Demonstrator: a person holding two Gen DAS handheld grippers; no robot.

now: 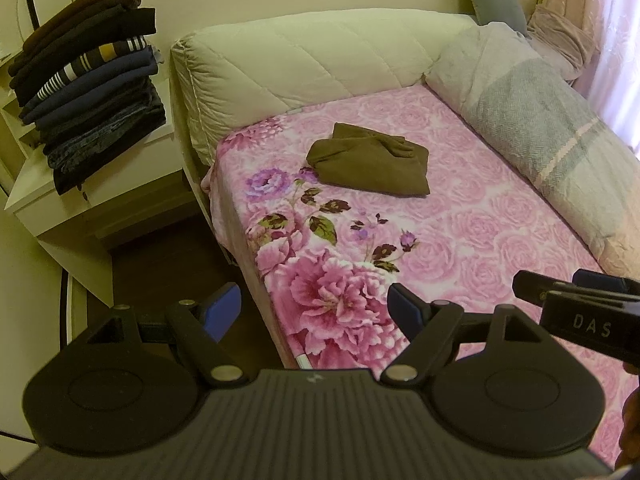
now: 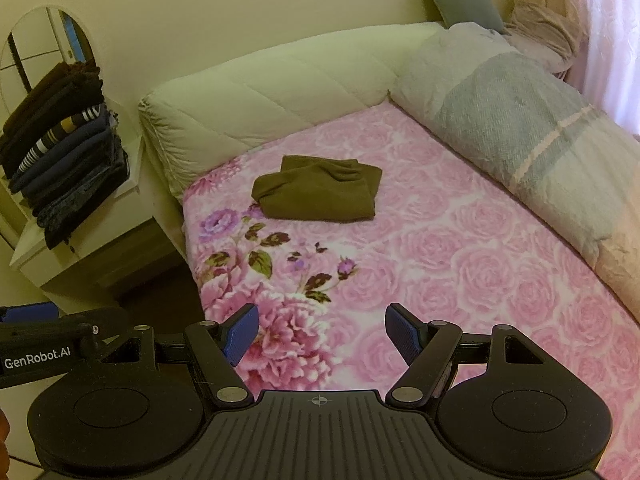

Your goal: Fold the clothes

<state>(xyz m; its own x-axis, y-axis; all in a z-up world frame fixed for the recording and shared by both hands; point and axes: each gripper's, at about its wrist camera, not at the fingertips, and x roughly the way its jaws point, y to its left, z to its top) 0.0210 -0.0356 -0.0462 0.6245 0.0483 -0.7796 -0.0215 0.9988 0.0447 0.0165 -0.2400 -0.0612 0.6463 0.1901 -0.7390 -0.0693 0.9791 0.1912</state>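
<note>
Olive folded garment [image 2: 316, 194] lengthwise across pink bedspread [image 2: 460, 264]; both grippers' jaws wide, empty.

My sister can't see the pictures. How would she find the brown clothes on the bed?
Find the bed with the pink flowery blanket. Near its head end, below the cream quilted headboard, lies the brown folded garment. It is the only dark, plain thing on the blanket.

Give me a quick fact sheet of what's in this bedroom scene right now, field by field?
garment: olive-brown garment, folded, lying on the bed
bed cover: pink floral blanket
stack: folded dark clothes piled on the white side table
bedding: rolled grey duvet along the far side
left gripper: open, empty, hovering over the bed's near edge
right gripper: open, empty, above the blanket
</note>
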